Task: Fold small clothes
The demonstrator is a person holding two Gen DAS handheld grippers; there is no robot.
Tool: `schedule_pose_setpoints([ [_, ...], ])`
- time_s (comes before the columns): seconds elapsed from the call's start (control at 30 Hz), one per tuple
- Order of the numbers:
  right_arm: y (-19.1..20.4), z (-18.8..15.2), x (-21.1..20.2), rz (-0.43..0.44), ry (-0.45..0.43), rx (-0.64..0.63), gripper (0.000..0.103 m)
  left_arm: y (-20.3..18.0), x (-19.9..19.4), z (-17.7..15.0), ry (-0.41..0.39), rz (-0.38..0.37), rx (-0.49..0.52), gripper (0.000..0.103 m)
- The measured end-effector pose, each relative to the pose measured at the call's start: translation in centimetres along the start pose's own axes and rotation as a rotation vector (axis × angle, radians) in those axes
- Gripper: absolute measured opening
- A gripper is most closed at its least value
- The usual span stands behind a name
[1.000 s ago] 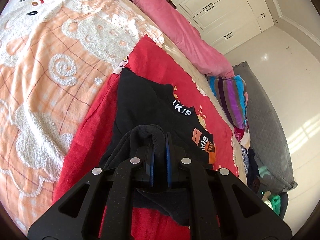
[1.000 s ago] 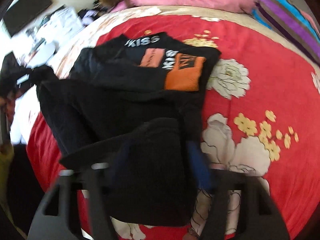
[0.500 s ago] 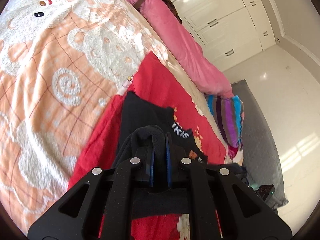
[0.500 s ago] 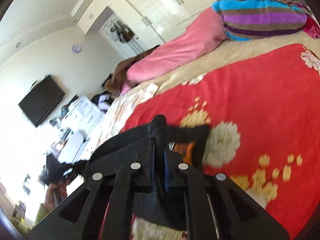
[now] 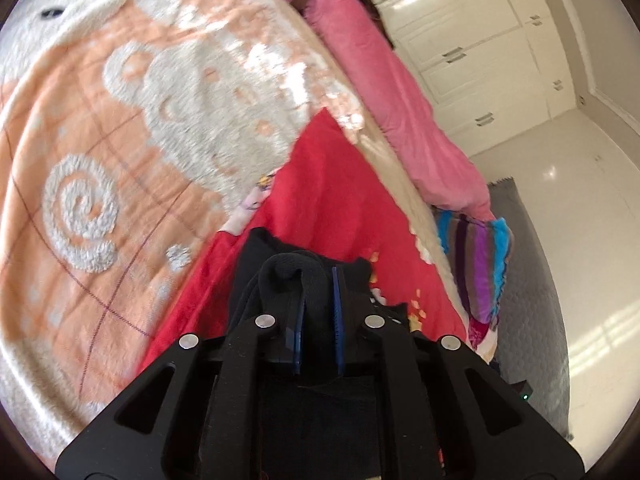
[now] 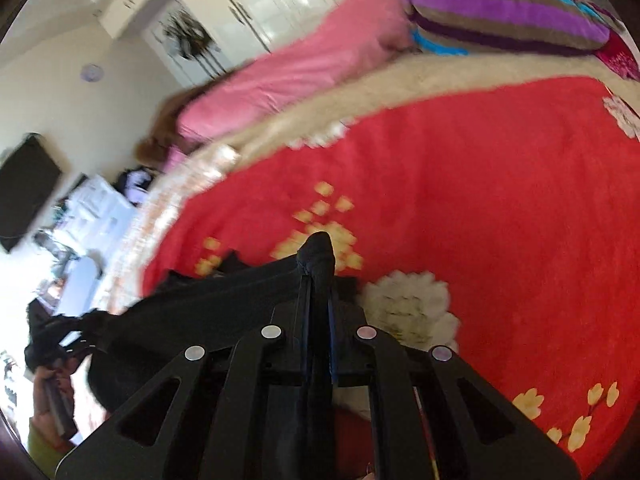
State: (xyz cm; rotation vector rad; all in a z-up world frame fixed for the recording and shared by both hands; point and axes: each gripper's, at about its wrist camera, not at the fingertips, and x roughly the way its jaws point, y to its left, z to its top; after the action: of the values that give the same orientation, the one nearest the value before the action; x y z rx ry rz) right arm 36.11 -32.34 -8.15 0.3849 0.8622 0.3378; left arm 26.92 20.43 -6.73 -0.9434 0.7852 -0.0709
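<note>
A small black garment (image 5: 296, 276) hangs lifted above the red flowered blanket (image 5: 340, 192). My left gripper (image 5: 318, 280) is shut on a bunched fold of the black cloth. My right gripper (image 6: 318, 280) is shut on another edge of the same black garment (image 6: 224, 292), which stretches taut to the left from its tips above the red blanket (image 6: 460, 200). The garment's printed front is hidden in both views.
A peach and white fleece blanket (image 5: 120, 120) covers the bed's left side. A pink bolster (image 5: 400, 100) and a striped pillow (image 5: 480, 264) lie along the bed edge. White wardrobes (image 5: 480, 40), a grey rug (image 5: 532, 300) and a wall TV (image 6: 24, 188) stand beyond.
Both grippers have lifted the black garment off the red blanket and pulled it toward me. The orange print has dropped out of sight. Both grips have stayed shut.
</note>
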Motion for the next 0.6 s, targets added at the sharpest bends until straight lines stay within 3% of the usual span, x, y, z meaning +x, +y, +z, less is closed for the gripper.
schedule_pose_setpoints([
  [0.1, -0.7, -0.5, 0.8, -0.1, 0.018, 0.015, 0.023, 1.6, 0.6, -0.1, 0.017, 0.0, -0.049, 0.009],
  [0.2, -1.1, -0.7, -0.2, -0.137, -0.023, 0.022, 0.024, 2.1, 0.0, 0.2, 0.014, -0.039, -0.085, 0.013],
  [0.27, -0.2, -0.9, -0.9, -0.152, -0.04, -0.016, 0.026, 2.0, -0.5, 0.3, 0.003, -0.076, -0.104, 0.023],
  [0.33, 1.4, -1.1, -1.2, -0.155, -0.043, -0.084, 0.031, 1.7, -1.4, 0.6, -0.04, -0.078, -0.105, 0.061],
  [0.5, 5.8, -1.7, -0.8, -0.133, -0.022, -0.229, 0.037, 1.4, -4.4, 2.0, -0.147, -0.025, -0.054, 0.063],
  [0.6, 8.6, -2.4, -0.2, -0.101, -0.007, -0.293, 0.044, 0.7, -4.8, 2.4, -0.129, 0.034, 0.016, 0.067],
])
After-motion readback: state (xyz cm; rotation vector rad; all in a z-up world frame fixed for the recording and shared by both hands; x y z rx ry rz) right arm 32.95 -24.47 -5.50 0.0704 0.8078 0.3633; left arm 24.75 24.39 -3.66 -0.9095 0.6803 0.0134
